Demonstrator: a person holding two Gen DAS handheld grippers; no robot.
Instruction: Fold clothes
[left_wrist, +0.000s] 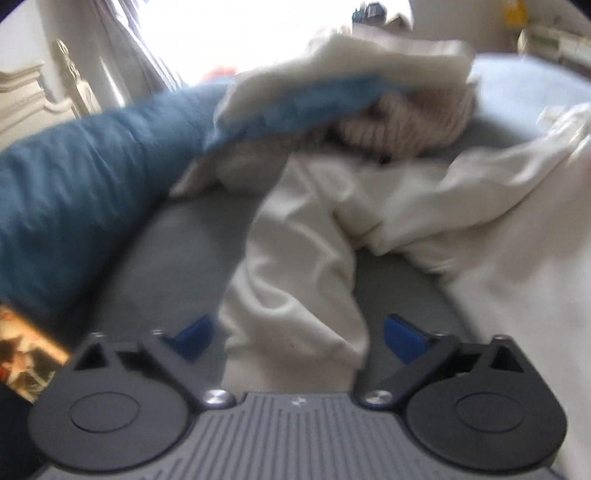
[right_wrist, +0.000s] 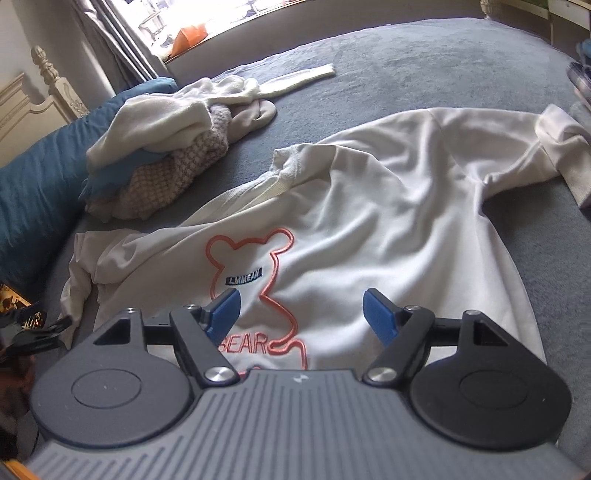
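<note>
Hovering over white sweatshirt (right_wrist: 369, 206) at frame centre, our right gripper (right_wrist: 301, 315) is wide open, empty; left gripper (left_wrist: 297, 338), open, straddles its sleeve (left_wrist: 295, 288) without pinching.

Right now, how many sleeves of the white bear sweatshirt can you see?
2. One sleeve stretches out to the far right on the grey bed; the other sleeve lies bunched at the sweatshirt's left edge, partly folded under, so some is hidden.

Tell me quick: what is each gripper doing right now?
Left gripper: open, a white sleeve lies between its jaws, not pinched.
Right gripper: open, holding nothing, above the white bear sweatshirt.
</note>
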